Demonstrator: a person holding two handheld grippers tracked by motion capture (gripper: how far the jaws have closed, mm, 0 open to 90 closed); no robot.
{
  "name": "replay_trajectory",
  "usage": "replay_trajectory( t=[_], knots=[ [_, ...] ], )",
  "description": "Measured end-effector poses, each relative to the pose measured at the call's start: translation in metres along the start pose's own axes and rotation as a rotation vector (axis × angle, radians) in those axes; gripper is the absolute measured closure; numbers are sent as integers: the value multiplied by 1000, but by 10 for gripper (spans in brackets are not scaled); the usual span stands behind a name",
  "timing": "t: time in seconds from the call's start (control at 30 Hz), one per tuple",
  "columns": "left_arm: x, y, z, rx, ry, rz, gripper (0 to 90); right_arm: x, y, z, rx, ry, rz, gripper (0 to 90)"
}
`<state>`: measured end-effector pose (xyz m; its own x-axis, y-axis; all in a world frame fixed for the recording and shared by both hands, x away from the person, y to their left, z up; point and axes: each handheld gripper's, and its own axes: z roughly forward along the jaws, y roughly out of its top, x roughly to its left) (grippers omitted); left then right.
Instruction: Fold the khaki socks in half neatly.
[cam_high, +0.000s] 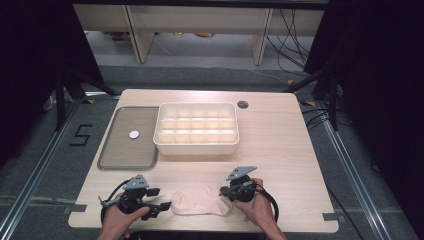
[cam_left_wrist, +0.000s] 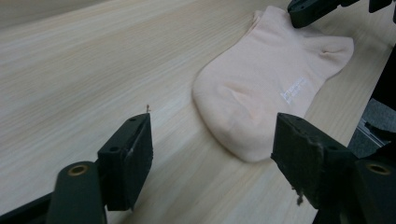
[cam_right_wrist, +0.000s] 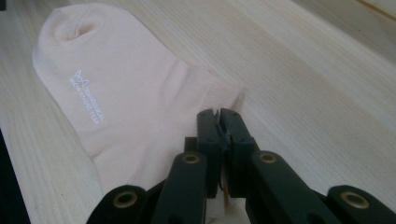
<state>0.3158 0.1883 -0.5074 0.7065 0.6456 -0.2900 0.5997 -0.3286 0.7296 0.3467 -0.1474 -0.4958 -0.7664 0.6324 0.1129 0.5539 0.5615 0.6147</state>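
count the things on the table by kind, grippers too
sock: 1
divided bin: 1
tray: 1
white disc on the tray: 1
grippers: 2, left gripper and right gripper
total: 6
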Motion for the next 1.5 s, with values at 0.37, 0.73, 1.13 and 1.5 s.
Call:
replay_trajectory(
  t=[0.37, 0.73, 1.13, 1.5],
  knots=[
    [-3, 14, 31, 55, -20, 50, 507, -2, -4, -2, -14, 2, -13, 867],
    [-17, 19, 34, 27, 1, 137, 840, -1, -5, -3, -27, 1, -14, 809],
    [-19, 24, 24, 30, -10, 150, 854, 43, 5, -8, -79, 101, -118, 820],
    [-18, 26, 18, 30, -9, 152, 854, 60, 11, 27, 7, 175, -181, 869]
  ],
)
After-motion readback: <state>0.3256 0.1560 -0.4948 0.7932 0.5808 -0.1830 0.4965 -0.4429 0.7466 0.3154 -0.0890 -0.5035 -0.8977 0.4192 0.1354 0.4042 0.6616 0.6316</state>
